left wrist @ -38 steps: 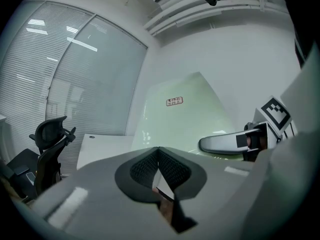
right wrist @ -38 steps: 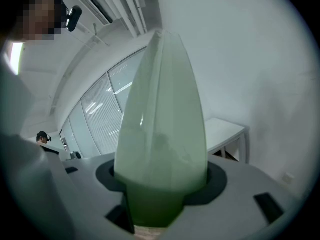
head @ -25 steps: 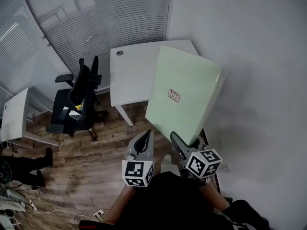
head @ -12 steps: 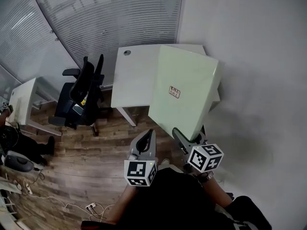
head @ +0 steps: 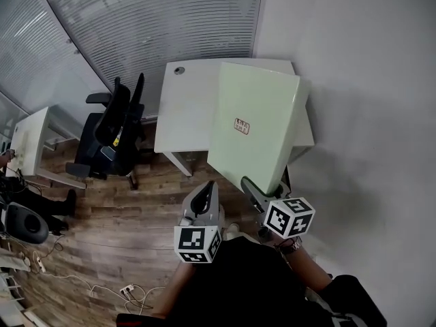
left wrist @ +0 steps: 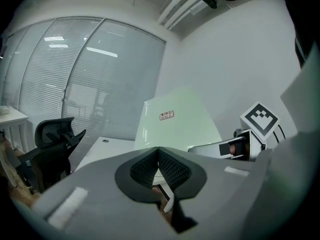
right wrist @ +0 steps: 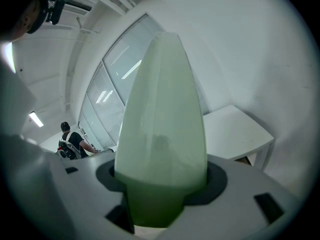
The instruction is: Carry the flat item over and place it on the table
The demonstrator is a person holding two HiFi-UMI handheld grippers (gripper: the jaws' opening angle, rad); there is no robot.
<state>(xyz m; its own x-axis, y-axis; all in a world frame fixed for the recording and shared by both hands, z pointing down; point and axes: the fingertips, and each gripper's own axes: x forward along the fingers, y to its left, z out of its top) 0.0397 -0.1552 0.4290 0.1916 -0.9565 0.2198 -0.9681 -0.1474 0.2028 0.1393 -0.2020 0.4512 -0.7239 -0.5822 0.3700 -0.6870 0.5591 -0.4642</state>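
A large flat pale green board (head: 253,125) with a small label (head: 241,126) is held up in the air, tilted over the white table (head: 187,107). My right gripper (head: 262,191) is shut on the board's near lower edge; in the right gripper view the board (right wrist: 162,129) fills the gap between the jaws. My left gripper (head: 206,199) hangs to the left of it, apart from the board, with its ribbed pads (left wrist: 170,169) pressed together on nothing. The board (left wrist: 175,124) and the right gripper's marker cube (left wrist: 258,121) show in the left gripper view.
A black office chair (head: 112,131) stands left of the table on the wooden floor. A second white desk (head: 27,145) is at the far left. Glass walls with blinds run behind, a white wall stands on the right. Cables (head: 102,291) lie on the floor. A person (right wrist: 70,141) stands far off.
The table has come nearer and more into the middle of the head view. The board has swung a little to the left over the table. Both grippers keep their hold and stance.
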